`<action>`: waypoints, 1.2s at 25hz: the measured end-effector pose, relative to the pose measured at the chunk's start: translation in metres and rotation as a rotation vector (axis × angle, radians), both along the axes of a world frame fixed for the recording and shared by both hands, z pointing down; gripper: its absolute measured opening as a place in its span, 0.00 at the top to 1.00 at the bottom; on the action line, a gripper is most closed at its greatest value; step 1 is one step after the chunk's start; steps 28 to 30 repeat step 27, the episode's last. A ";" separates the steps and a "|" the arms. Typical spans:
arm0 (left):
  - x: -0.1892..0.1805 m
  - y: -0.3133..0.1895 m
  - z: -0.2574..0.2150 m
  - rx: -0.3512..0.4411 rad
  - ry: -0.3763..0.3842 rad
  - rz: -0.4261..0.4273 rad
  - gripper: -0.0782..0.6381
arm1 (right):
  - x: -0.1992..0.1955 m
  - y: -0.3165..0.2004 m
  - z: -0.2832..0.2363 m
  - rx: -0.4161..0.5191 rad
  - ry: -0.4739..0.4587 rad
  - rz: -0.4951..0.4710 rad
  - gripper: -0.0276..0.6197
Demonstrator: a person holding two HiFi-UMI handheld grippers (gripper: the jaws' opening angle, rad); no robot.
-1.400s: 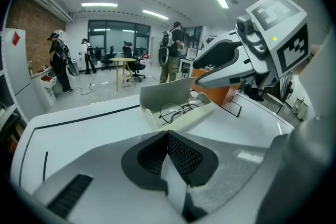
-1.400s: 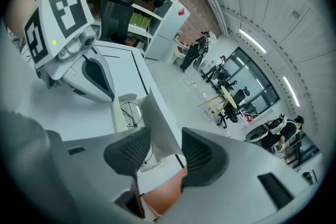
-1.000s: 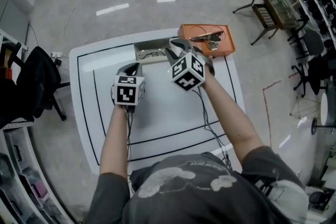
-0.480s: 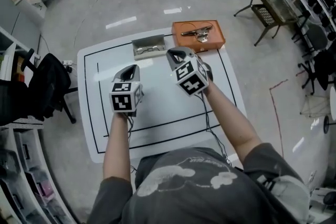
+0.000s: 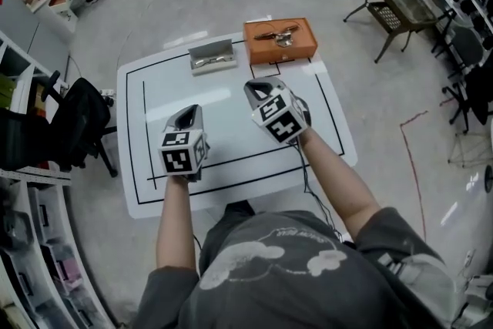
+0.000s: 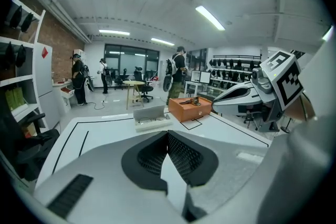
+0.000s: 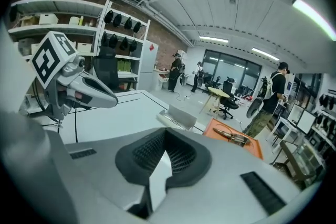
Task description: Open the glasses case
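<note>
Glasses case [image 5: 213, 58] open; left hand-held gripper [image 5: 187, 114], right hand-held gripper [image 5: 257, 87] closed, empty

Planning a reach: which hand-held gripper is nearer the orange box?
Right. In the head view the right hand-held gripper hangs below the orange box; the left hand-held gripper is farther, down-left.

No words, numbers or brand names are showing legibly anywhere. The cubes on the left gripper [image 5: 188, 112] and right gripper [image 5: 257, 85] are carrying only black-and-white square marker patterns. A red diamond sticker [image 6: 44, 52] on the white cabinet [image 6: 43, 89] is showing no readable print.
</note>
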State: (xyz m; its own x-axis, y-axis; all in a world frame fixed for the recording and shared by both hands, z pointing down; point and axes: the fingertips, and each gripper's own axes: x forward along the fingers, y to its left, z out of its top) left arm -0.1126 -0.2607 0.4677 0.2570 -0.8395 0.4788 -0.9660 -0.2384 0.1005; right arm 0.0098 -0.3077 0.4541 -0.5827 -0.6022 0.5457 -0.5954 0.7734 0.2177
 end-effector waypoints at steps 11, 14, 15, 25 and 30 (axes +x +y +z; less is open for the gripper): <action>0.037 0.089 -0.007 0.007 -0.026 -0.011 0.89 | 0.054 0.085 0.007 -0.057 -0.026 0.054 0.96; 0.048 0.117 -0.008 0.011 -0.029 -0.016 0.89 | 0.067 0.112 0.008 -0.069 -0.040 0.057 0.96; 0.052 0.126 -0.008 0.010 -0.028 -0.018 0.89 | 0.071 0.120 0.009 -0.071 -0.041 0.055 0.96; 0.082 0.197 0.005 -0.009 -0.016 -0.029 0.89 | 0.106 0.179 0.023 -0.104 -0.061 0.071 0.96; 0.093 0.207 0.007 -0.010 -0.025 -0.014 0.89 | 0.115 0.187 0.028 -0.118 -0.069 0.078 0.96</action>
